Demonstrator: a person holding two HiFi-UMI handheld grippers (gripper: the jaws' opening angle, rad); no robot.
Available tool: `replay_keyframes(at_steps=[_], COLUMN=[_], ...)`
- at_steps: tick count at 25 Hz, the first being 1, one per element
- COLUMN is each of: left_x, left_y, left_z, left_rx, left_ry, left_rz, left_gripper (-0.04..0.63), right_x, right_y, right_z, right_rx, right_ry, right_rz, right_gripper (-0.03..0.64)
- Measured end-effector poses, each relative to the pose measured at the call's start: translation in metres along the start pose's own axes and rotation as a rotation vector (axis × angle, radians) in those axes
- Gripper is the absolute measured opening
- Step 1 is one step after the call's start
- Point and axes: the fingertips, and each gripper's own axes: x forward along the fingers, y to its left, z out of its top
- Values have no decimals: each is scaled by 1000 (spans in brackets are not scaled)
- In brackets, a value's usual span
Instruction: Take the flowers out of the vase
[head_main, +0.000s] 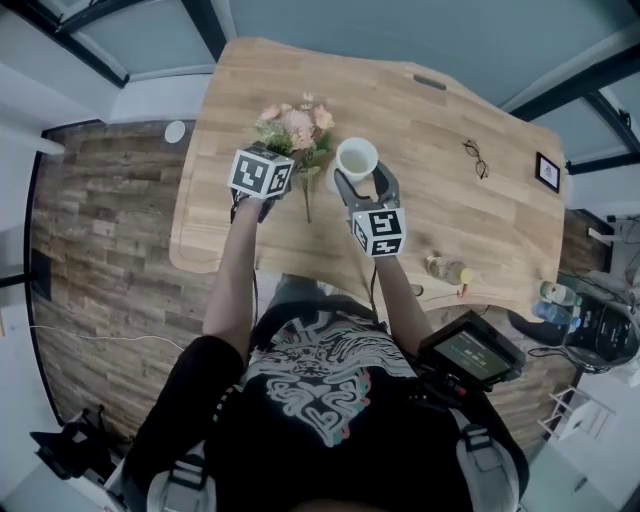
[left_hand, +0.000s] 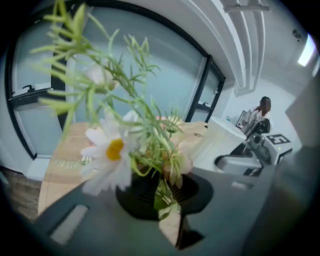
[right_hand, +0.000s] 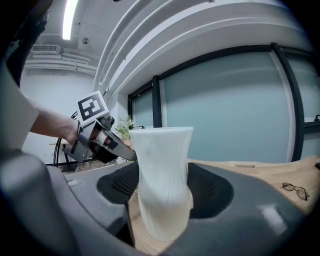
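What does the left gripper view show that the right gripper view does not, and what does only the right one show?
Only the left gripper view: a daisy, the left tool shut on the flowers, a person far off. Only the right gripper view: glasses on the table and the left tool's cube. Both: the vase, held in the right tool.

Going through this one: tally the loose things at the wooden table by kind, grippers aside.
flower bunch: 1
white vase: 1
eyeglasses: 1
small bottle: 1
small black frame: 1
Total: 5
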Motion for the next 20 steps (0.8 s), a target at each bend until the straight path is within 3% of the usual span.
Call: replay_keyframes(at_steps=[8,20], left_x=[39,70], left_y=[3,7], left_z=[-21,-39], left_rx=[-16,-28], left_ry=[100,138], left_rz=[-15,-12], left_gripper=[31,45], right_x=[-4,-5], right_y=[2,11], right_z=[1,-1], right_rx=[9,-21], right_ry=[-18,-14], right_rz=[-2,43], right_gripper=[299,302])
